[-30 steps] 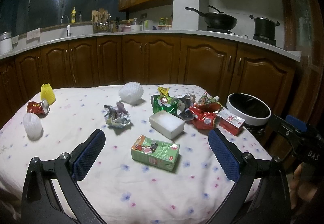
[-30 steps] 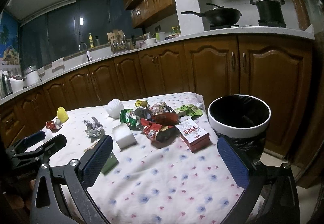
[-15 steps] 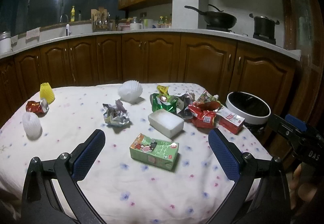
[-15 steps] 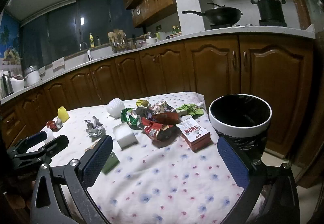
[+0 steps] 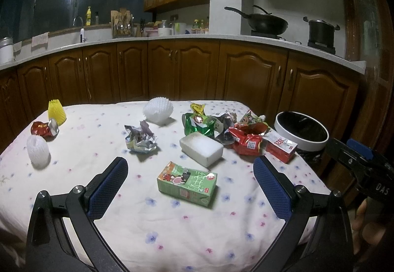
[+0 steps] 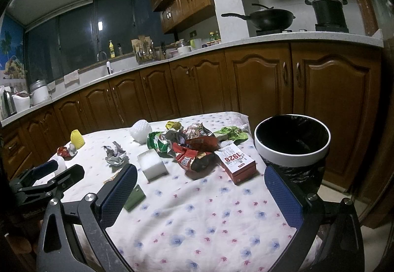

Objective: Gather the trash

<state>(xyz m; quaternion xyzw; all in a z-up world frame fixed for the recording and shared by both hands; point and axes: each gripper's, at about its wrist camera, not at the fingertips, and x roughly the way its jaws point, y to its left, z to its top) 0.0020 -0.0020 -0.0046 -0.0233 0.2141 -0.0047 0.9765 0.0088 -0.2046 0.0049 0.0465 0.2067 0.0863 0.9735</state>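
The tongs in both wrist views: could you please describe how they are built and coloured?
The left tongs and right tongs look alike: black angular metal frames with silver pivot bolts, and long flat fingers faced with blue textured pads. White lettering reading DAS marks the right tongs' body as seen from the left wrist view. No cables or sleeves show.
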